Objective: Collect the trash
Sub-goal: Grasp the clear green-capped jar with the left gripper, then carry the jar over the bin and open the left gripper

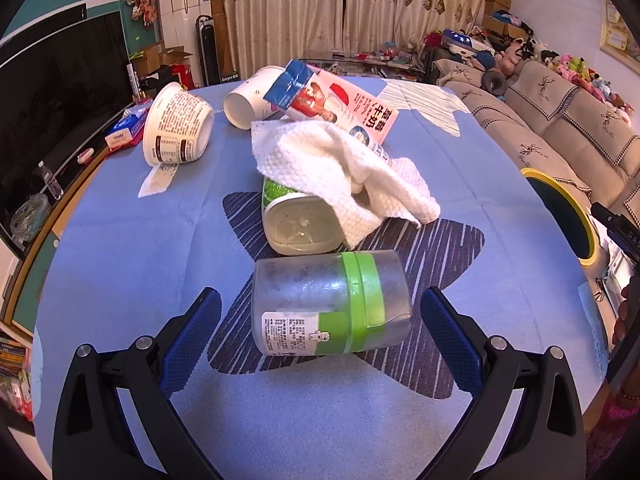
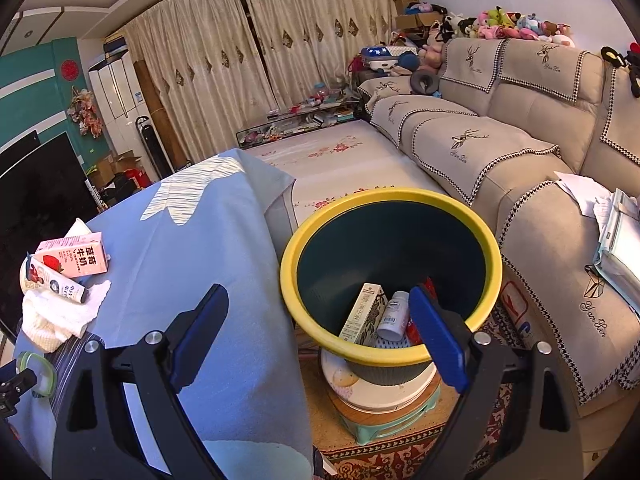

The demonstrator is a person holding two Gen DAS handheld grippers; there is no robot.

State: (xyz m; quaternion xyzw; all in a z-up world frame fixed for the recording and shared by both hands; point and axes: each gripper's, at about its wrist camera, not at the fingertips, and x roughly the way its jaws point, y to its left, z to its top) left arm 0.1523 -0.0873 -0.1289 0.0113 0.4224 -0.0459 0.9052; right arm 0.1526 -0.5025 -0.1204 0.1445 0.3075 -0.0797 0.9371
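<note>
The left gripper (image 1: 320, 312) is spread wide around a clear plastic jar with a green band (image 1: 330, 306) lying on the blue tablecloth (image 1: 120, 248), with gaps at both pads. Beyond it lies a white towel (image 1: 340, 168). The right gripper (image 2: 320, 336), also wide and empty, hangs over the table edge beside the yellow-rimmed trash bin (image 2: 390, 200).

Two paper cups (image 1: 178, 124), two jars (image 1: 328, 304), one carton (image 1: 344, 108), one towel (image 1: 340, 168), one bin (image 2: 390, 276).
</note>
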